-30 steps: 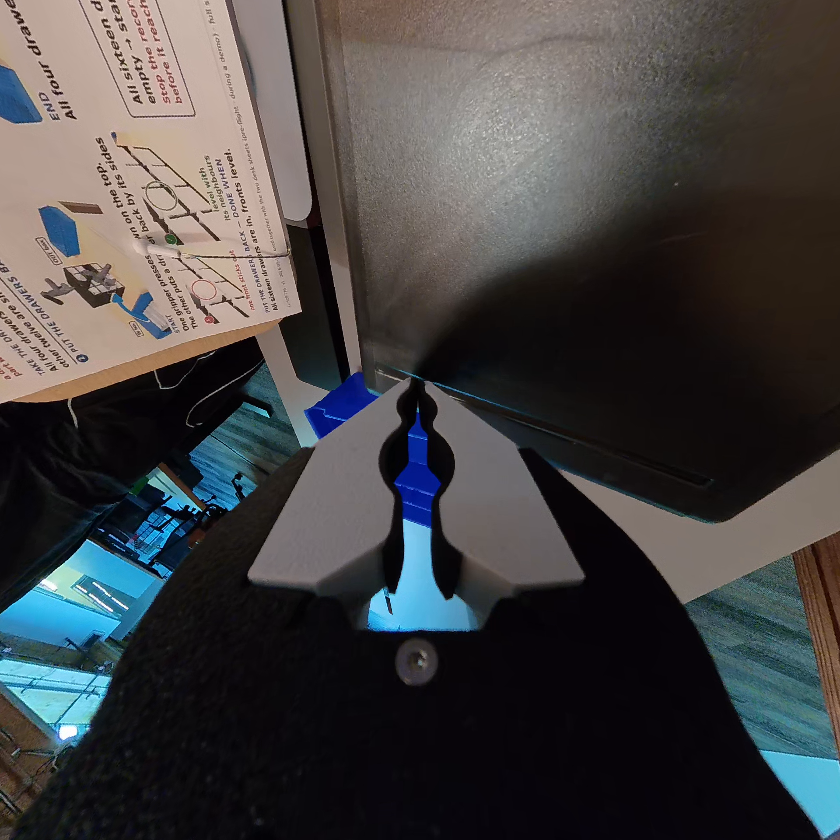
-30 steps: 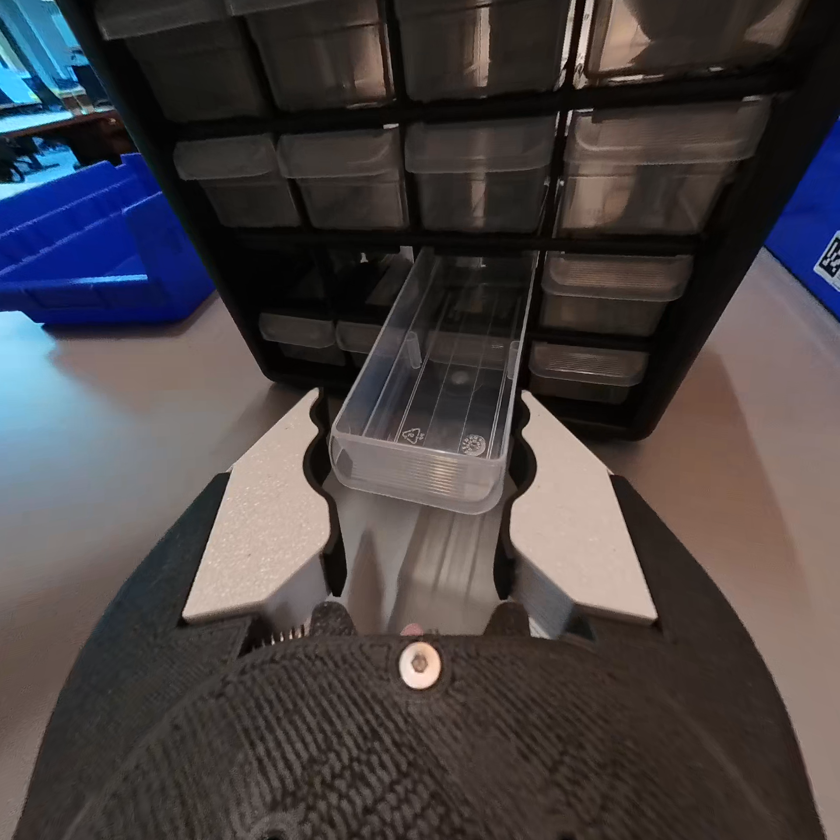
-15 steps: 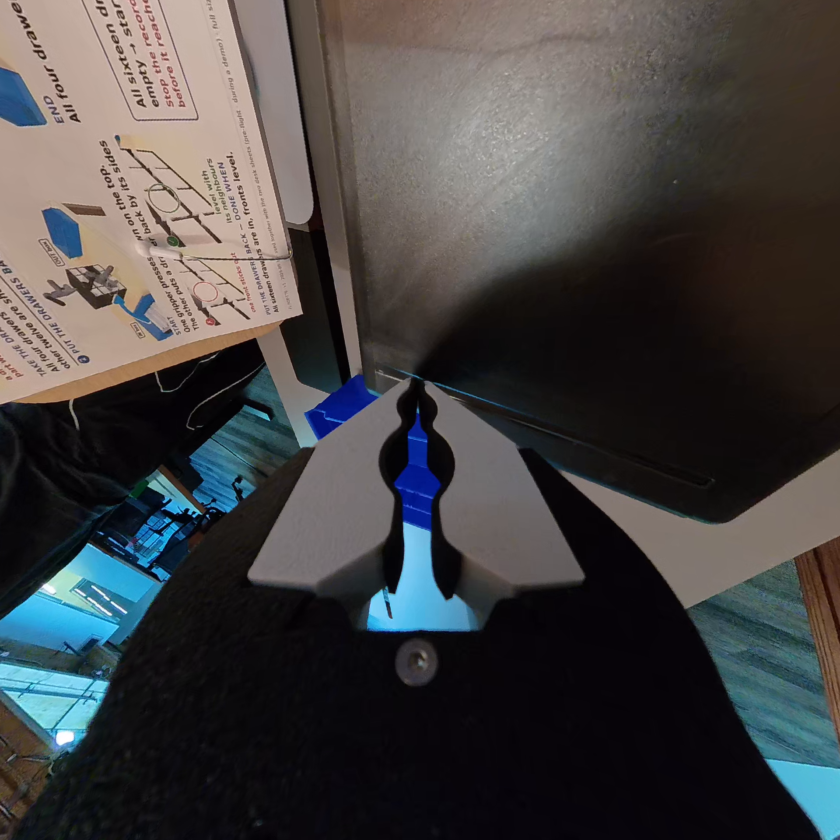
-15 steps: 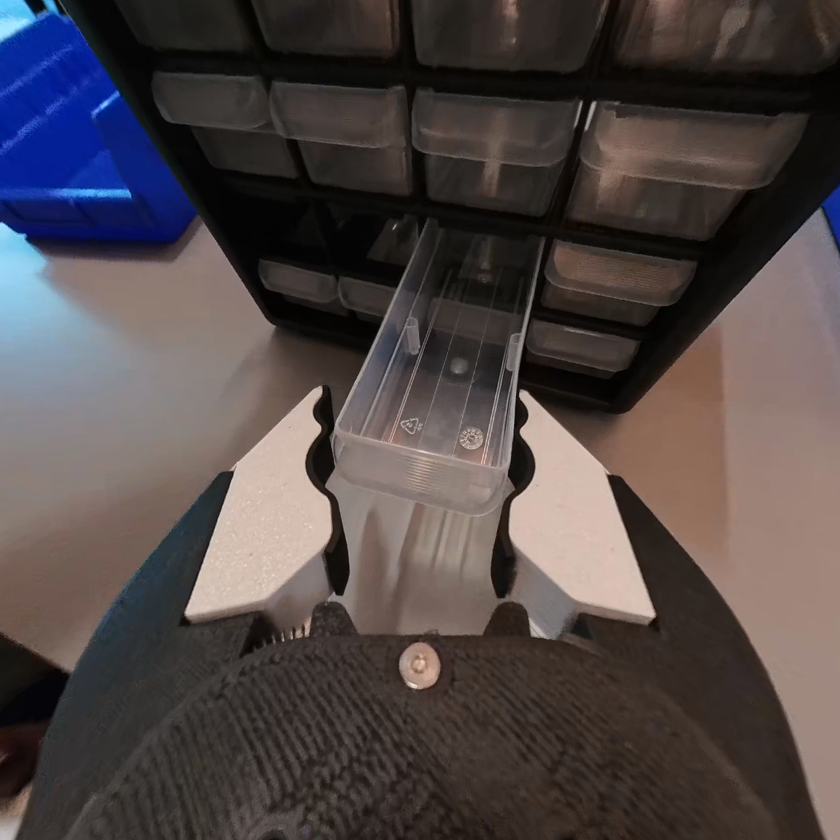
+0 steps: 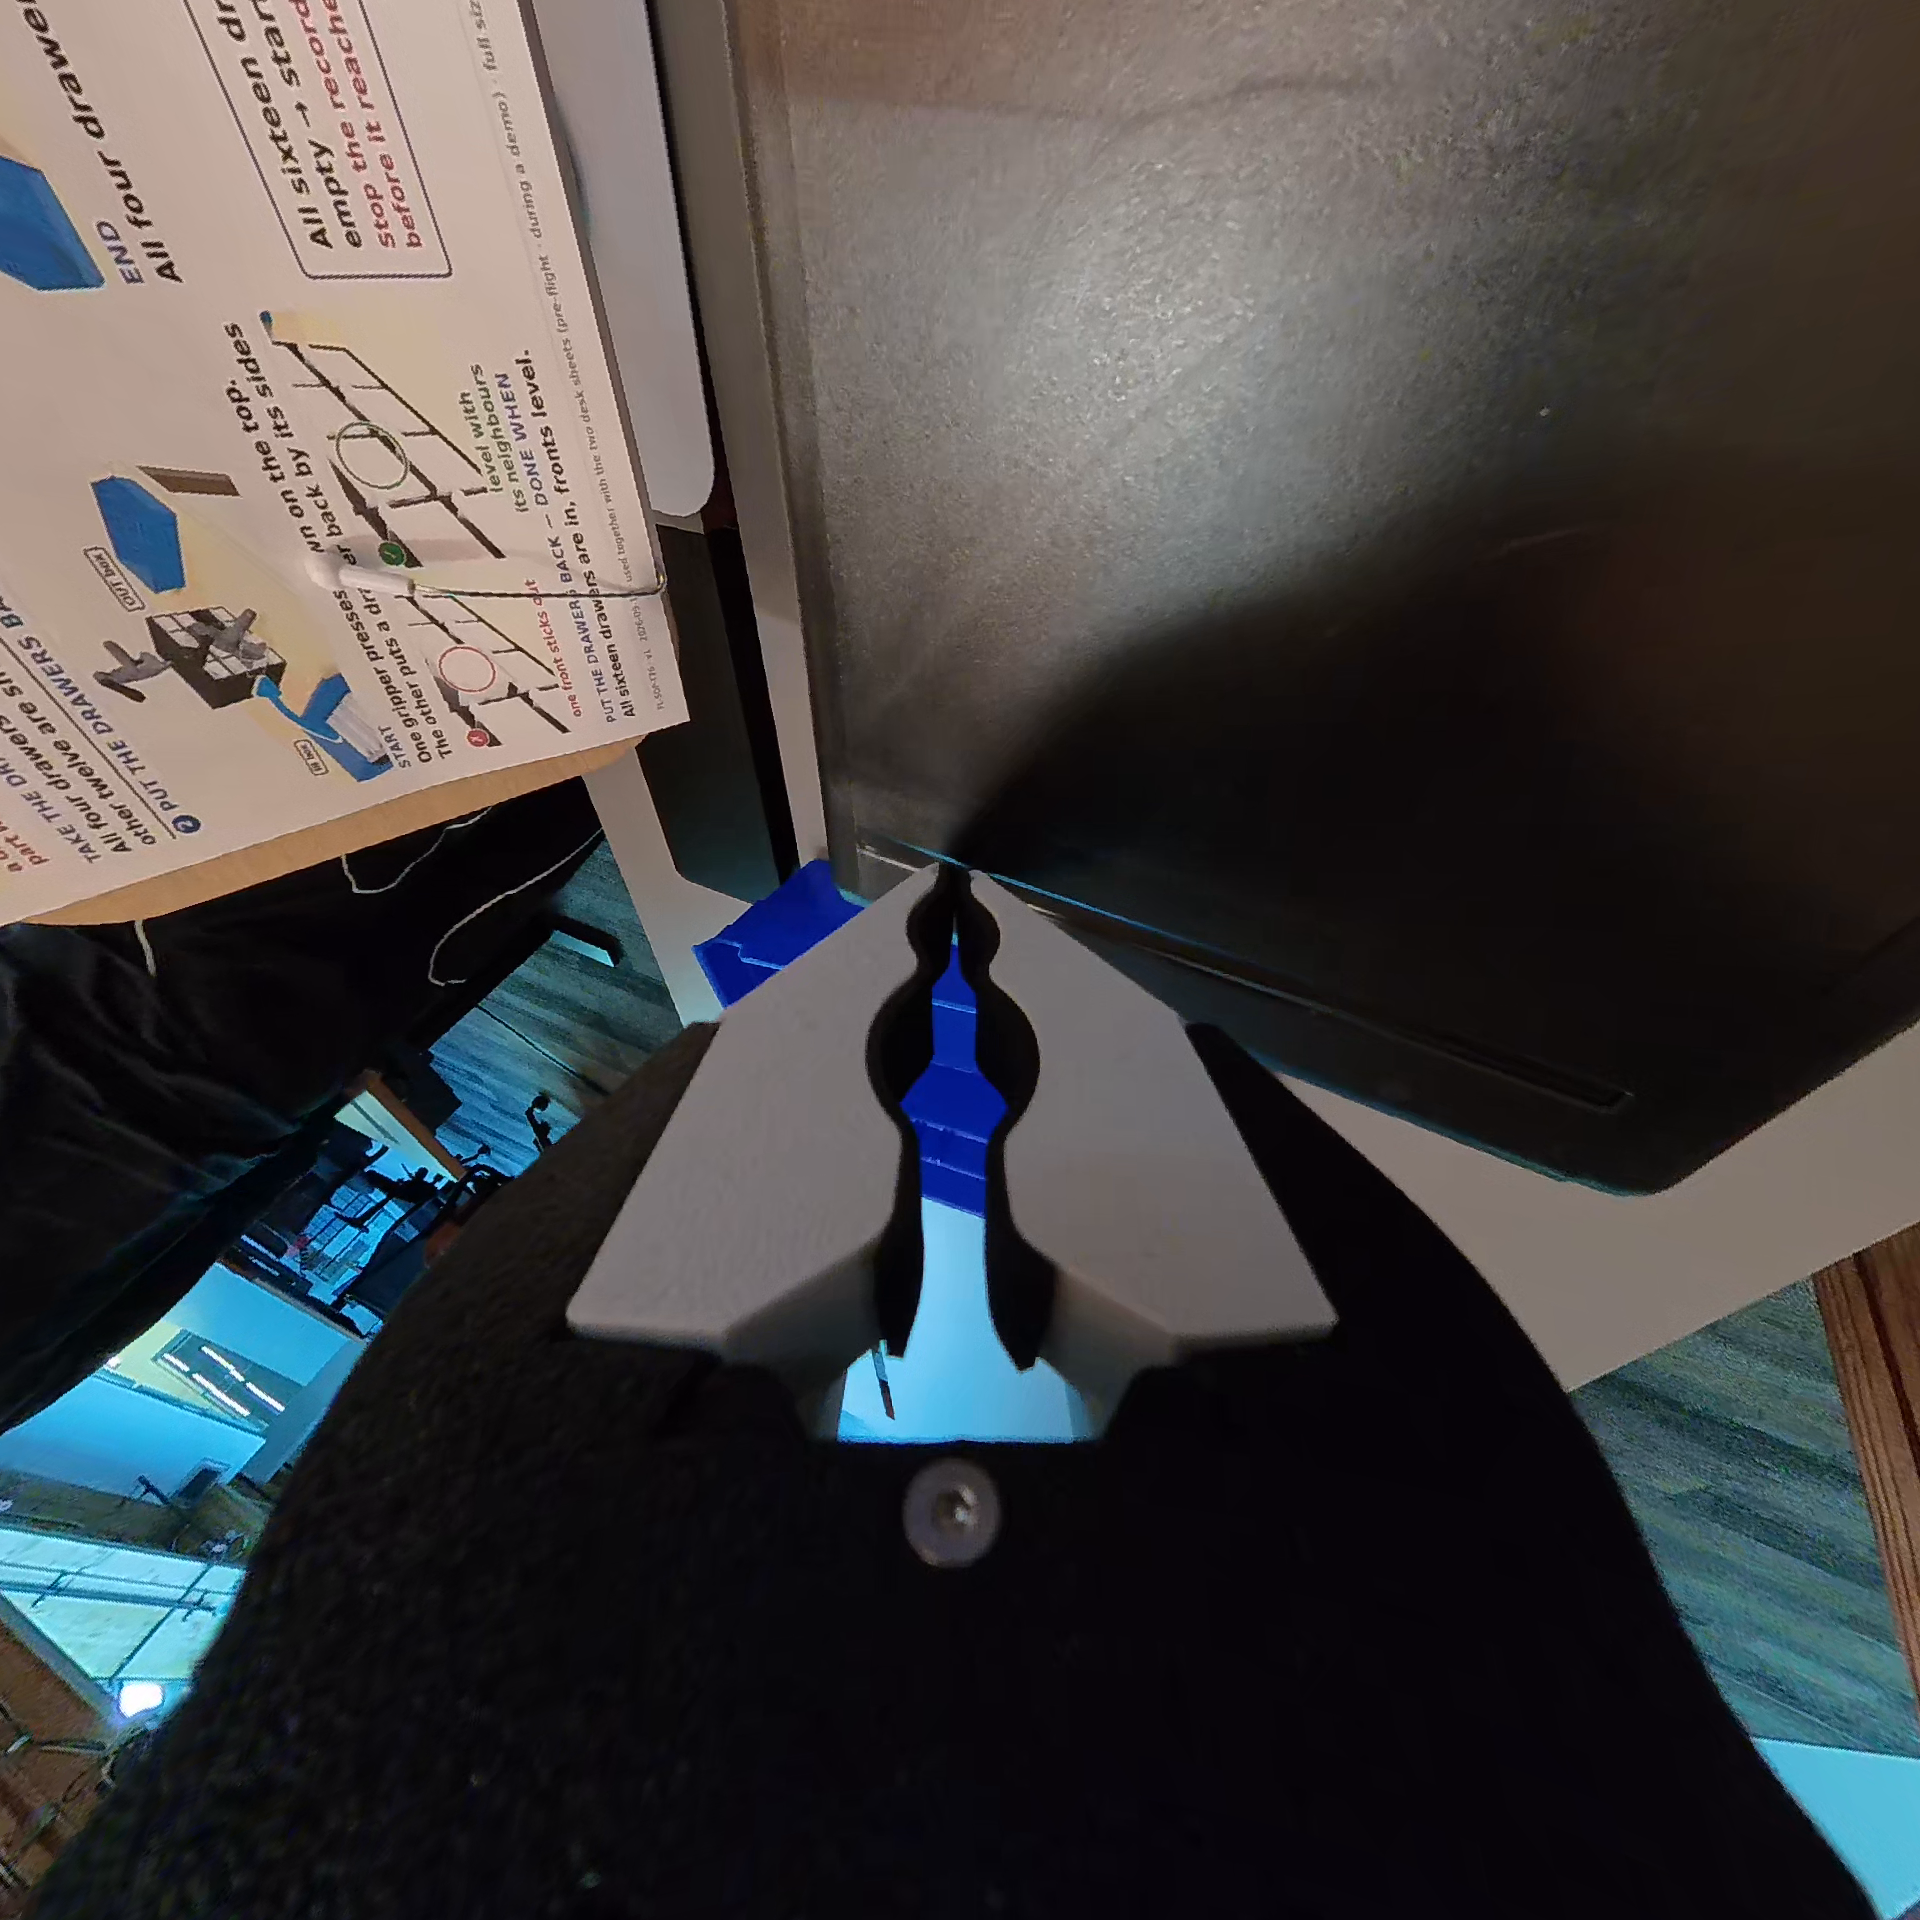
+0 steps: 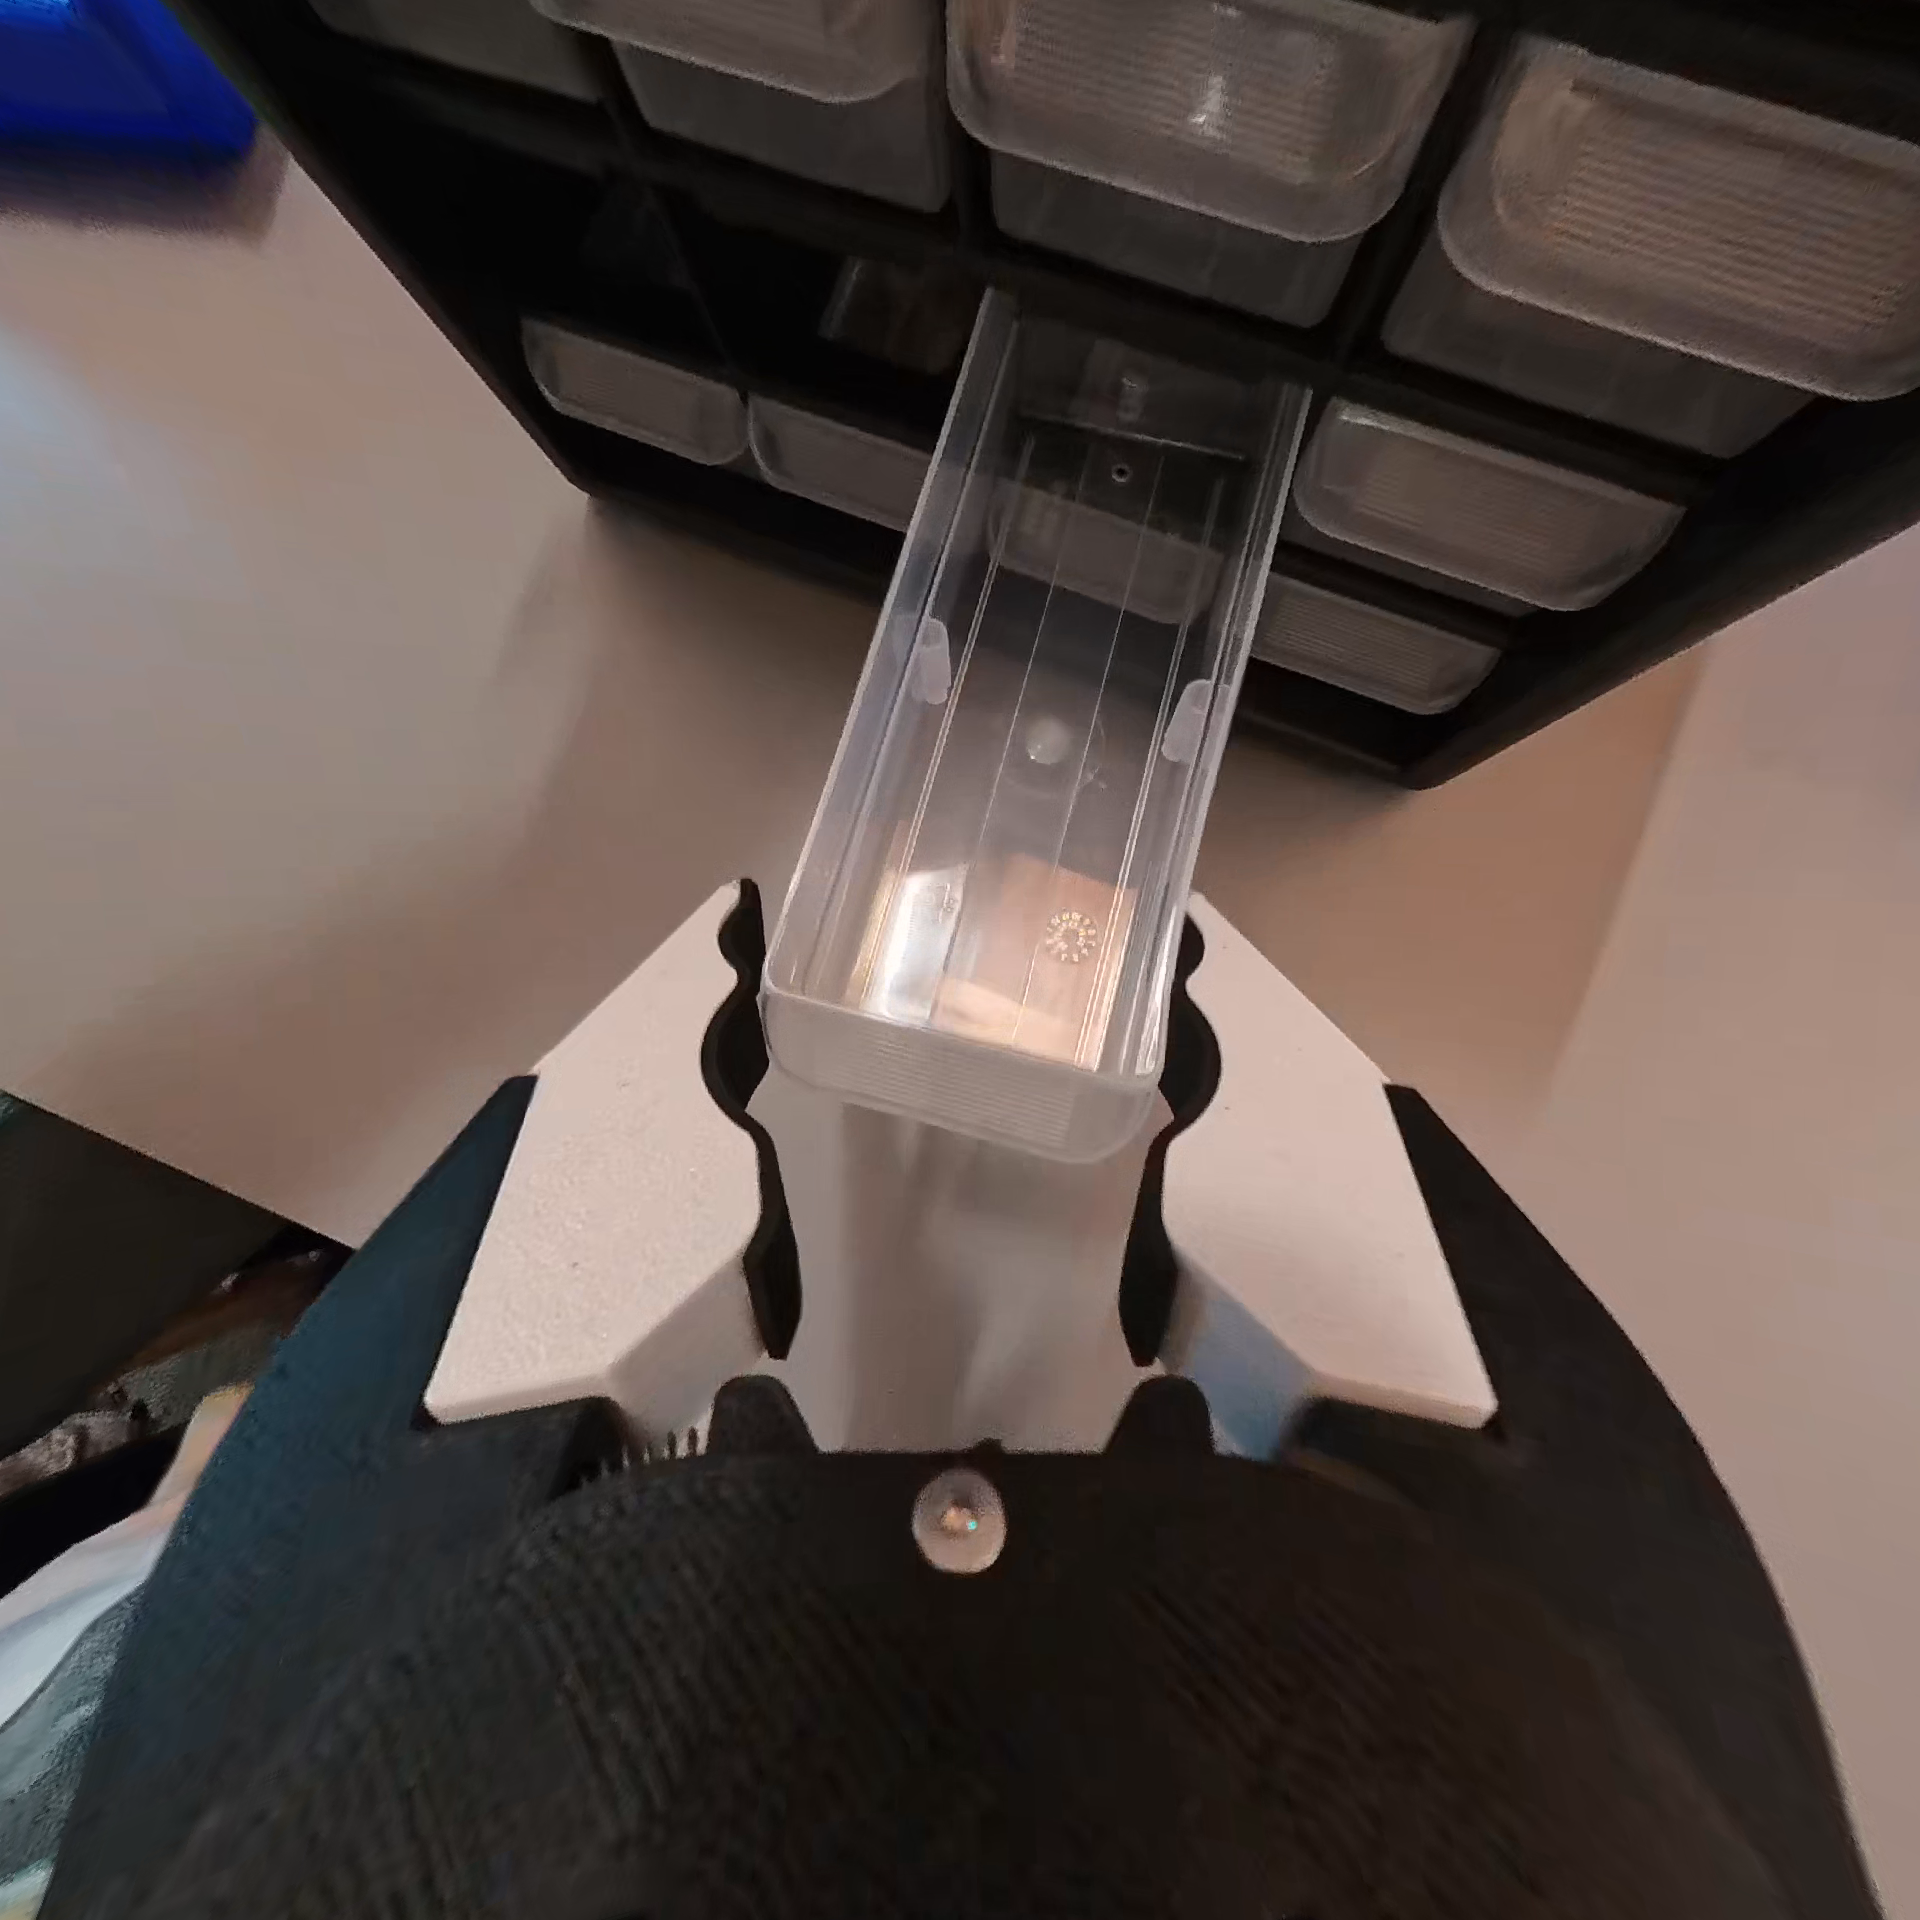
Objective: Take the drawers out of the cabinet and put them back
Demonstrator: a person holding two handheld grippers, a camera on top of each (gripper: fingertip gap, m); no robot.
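Right tool (image 6: 961, 1023) clamps the near end of a clear drawer (image 6: 1039, 748) at frame centre; its far end sits in a slot of the black cabinet (image 6: 1049, 223) up top, on the pale table (image 6: 312, 665). Left tool (image 5: 951, 883): fingers pinched together, empty, tips against the cabinet's dark panel (image 5: 1351, 468). Blue bin (image 5: 769, 935) behind; printed sheet (image 5: 291, 416) upper left.

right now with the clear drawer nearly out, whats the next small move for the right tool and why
Probably keep drawing the right tool straight back. It is shut on the front end of the clear plastic drawer, whose far end seems barely inside its slot in the black drawer cabinet. The left tool, shut and empty, is against the cabinet's top, probably steadying it.
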